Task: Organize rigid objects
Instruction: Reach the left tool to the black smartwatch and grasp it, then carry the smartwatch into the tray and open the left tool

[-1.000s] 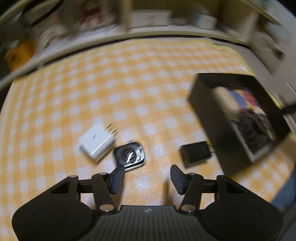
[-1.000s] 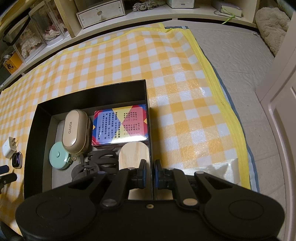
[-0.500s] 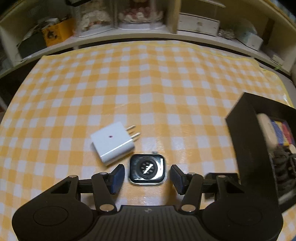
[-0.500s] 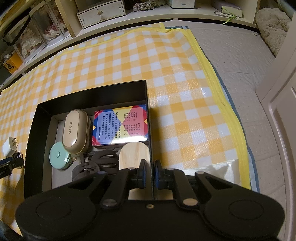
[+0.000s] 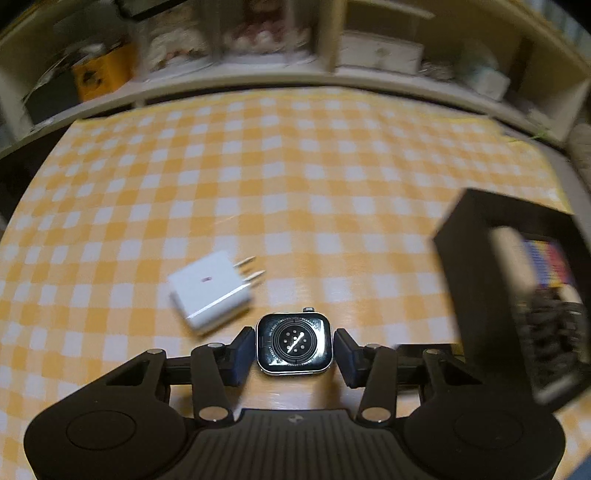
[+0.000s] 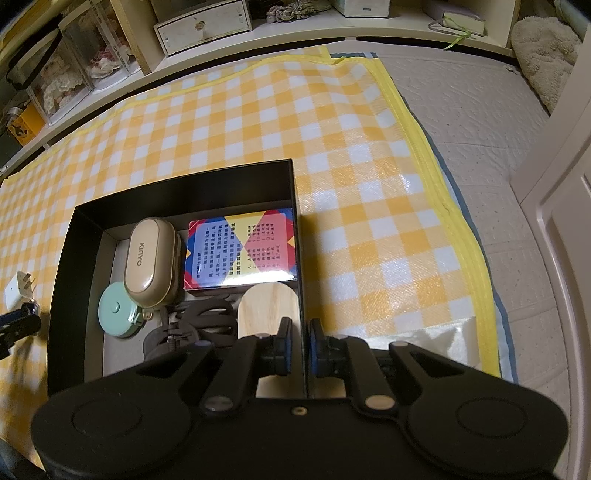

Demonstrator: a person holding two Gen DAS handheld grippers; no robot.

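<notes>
A strapless smartwatch body (image 5: 294,343) lies back-up on the yellow checked mat. My left gripper (image 5: 294,354) is open, one finger on each side of the watch, with small gaps. A white plug adapter (image 5: 210,291) lies just left of it, and also shows in the right wrist view (image 6: 16,293). My right gripper (image 6: 299,345) is shut on the right wall of the black box (image 6: 298,236). The box holds a beige case (image 6: 149,258), a colourful card box (image 6: 242,251), a mint round item (image 6: 116,312), a wooden piece (image 6: 267,308) and dark cords (image 6: 195,325).
The black box stands right of the watch in the left wrist view (image 5: 465,280). A black adapter (image 5: 424,349) lies partly hidden behind my left gripper's right finger. Shelves with boxes and drawers (image 6: 203,22) line the far edge. Grey floor (image 6: 480,147) lies right of the mat.
My left gripper has moved forward and down, so the watch now lies between its fingers. The right gripper and the box have not moved.
</notes>
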